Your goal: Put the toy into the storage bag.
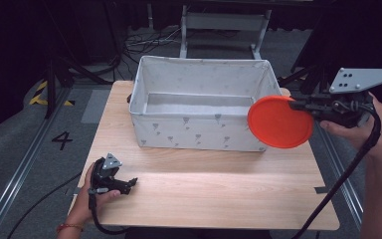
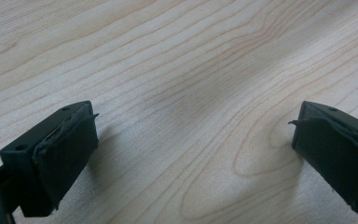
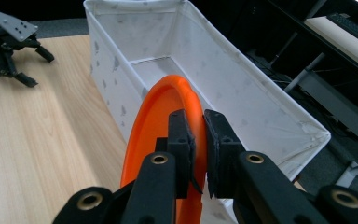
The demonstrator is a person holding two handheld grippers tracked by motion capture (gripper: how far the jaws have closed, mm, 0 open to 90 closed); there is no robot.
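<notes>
An orange plate [image 1: 280,122] hangs in the air at the right front corner of the white fabric bin [image 1: 199,130]. My right gripper [image 1: 298,105] is shut on the plate's rim, coming in from the right. In the right gripper view the orange plate [image 3: 158,135] stands on edge, pinched by my right gripper [image 3: 199,140], with the white fabric bin [image 3: 242,93] behind it, nothing inside. My left gripper [image 1: 132,182] rests on the wooden table [image 1: 219,194] at the front left. In the left gripper view my left gripper [image 2: 193,140] stands open over bare wood.
The table's right edge [image 1: 326,184] lies below the right hand. A metal frame [image 1: 224,25] and cables stand on the floor behind the bin. A floor rail [image 1: 25,164] runs along the left, beside a painted figure 4 [image 1: 62,140].
</notes>
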